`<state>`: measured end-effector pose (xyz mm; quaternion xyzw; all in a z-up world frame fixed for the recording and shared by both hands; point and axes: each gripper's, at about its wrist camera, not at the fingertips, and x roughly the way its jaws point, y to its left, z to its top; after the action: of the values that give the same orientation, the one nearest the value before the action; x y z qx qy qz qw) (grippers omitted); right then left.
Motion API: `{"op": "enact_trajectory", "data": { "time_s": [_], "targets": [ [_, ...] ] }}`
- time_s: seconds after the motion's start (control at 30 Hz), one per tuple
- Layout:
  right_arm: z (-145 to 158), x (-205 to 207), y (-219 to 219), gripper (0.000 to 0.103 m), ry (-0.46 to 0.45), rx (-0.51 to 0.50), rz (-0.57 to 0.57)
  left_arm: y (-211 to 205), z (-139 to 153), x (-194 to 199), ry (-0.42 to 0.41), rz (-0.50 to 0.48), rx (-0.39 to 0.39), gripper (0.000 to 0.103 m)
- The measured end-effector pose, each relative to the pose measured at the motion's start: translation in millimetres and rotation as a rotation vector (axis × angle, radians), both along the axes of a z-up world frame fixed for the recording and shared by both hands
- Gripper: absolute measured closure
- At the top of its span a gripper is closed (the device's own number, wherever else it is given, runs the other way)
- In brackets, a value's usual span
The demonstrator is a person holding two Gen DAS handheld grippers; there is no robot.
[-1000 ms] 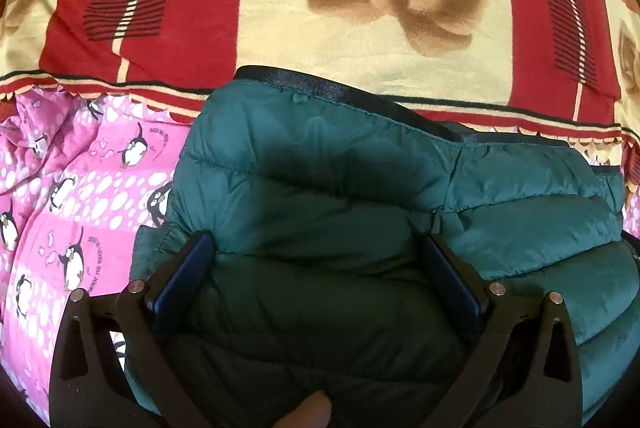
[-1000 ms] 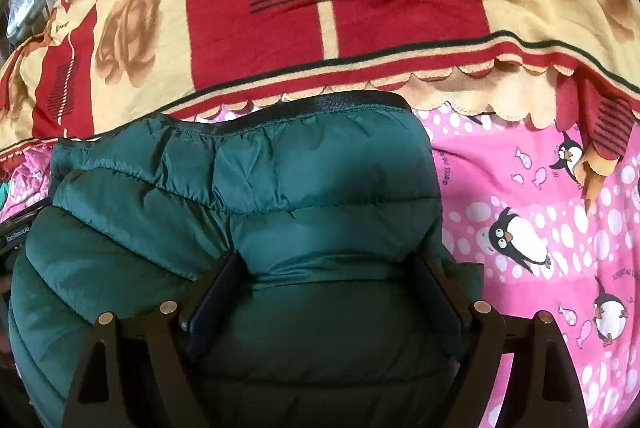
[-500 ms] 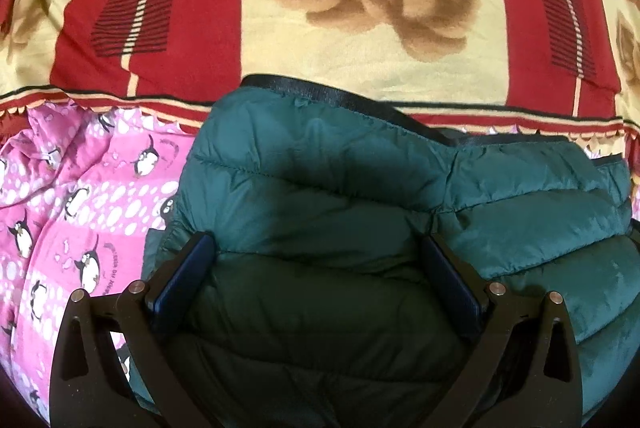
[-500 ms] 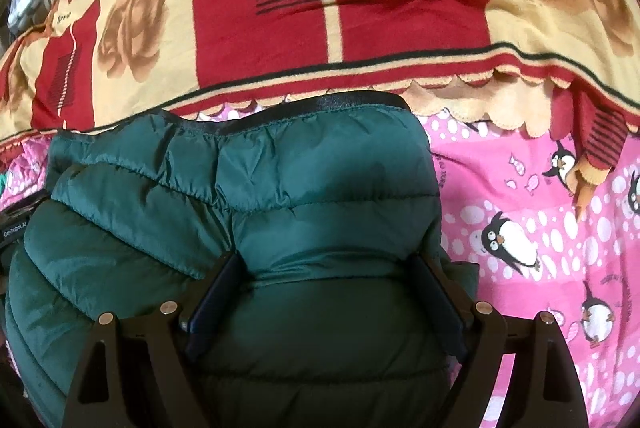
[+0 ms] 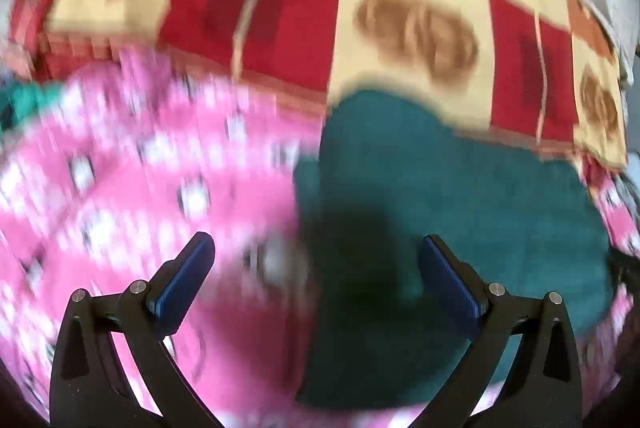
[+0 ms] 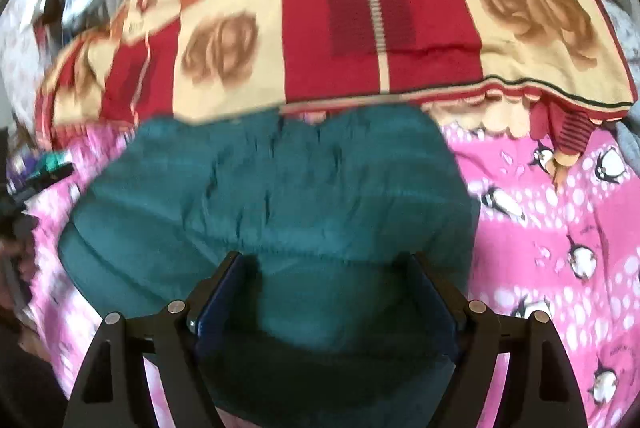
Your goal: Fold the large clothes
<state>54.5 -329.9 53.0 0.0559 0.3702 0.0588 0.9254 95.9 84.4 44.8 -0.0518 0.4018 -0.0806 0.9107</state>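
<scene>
Left gripper (image 5: 316, 252) has lifted off the dark green quilted puffer jacket (image 5: 452, 196): jaws wide, nothing between them, now over the pink penguin-print bedsheet (image 5: 120, 196) just left of the jacket. View is motion-blurred, so it is mid-swing. Likely the fold is pressed and the left side released. Right gripper (image 6: 326, 268) is still spread wide, straddling the jacket (image 6: 272, 196), fabric bulging between the pads, not pinched. The jacket lies folded on the pink sheet, below the red-and-cream rose-pattern blanket (image 6: 380, 28). Small script on the blanket beyond the jacket, unreadable.
</scene>
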Motion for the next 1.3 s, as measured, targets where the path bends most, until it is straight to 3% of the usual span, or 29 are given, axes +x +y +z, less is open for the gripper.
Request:
{"op": "enact_trajectory", "data": {
  "time_s": [0.07, 0.13, 0.2, 0.27, 0.4, 0.53, 0.7, 0.8, 0.9, 0.97, 1.0, 1.03, 1.13, 1.3],
  "targets": [
    [7, -12, -10, 0.023, -0.009, 0.058, -0.033, 14, -8, -15, 0.008, -0.014, -0.043, 0.001],
    [21, -45, -24, 0.023, -0.104, 0.134, -0.034, 21, -4, -34, -0.018, -0.054, -0.082, 0.001],
    [25, -72, -33, 0.023, -0.152, 0.113, -0.052, 20, 1, -54, -0.063, -0.129, -0.101, 0.001],
    [22, -83, -41, 0.023, -0.12, 0.096, -0.05, 12, 0, -62, -0.095, -0.173, -0.063, 0.001],
    [5, -88, -52, 0.023, -0.049, 0.061, -0.048, -6, -16, -51, -0.054, -0.223, -0.007, 0.001],
    [-5, -87, -56, 0.023, -0.025, 0.097, -0.012, -21, -22, -44, -0.022, -0.287, -0.048, 0.0],
    [-17, -74, -61, 0.023, 0.001, 0.155, 0.017, -32, -26, -47, -0.013, -0.358, -0.028, 0.001],
    [-25, -63, -65, 0.023, 0.015, 0.229, 0.055, -34, -27, -49, -0.008, -0.37, -0.005, 0.008],
    [-27, -61, -63, 0.025, -0.02, 0.305, 0.104, -29, -27, -46, 0.004, -0.348, -0.025, 0.024],
    [-27, -59, -56, 0.043, -0.025, 0.302, 0.133, -24, -25, -44, 0.002, -0.32, -0.046, 0.048],
    [-26, -60, -53, 0.047, -0.028, 0.292, 0.139, -21, -24, -44, -0.001, -0.311, -0.057, 0.054],
    [-22, -62, -50, 0.062, -0.039, 0.265, 0.152, -20, -22, -45, -0.005, -0.307, -0.066, 0.064],
    [-9, -72, -59, 0.085, -0.094, 0.312, 0.154, -23, -19, -49, -0.008, -0.316, -0.06, 0.07],
    [5, -92, -65, 0.089, -0.137, 0.306, 0.155, -36, -15, -64, -0.022, -0.358, -0.053, 0.075]
  ]
}}
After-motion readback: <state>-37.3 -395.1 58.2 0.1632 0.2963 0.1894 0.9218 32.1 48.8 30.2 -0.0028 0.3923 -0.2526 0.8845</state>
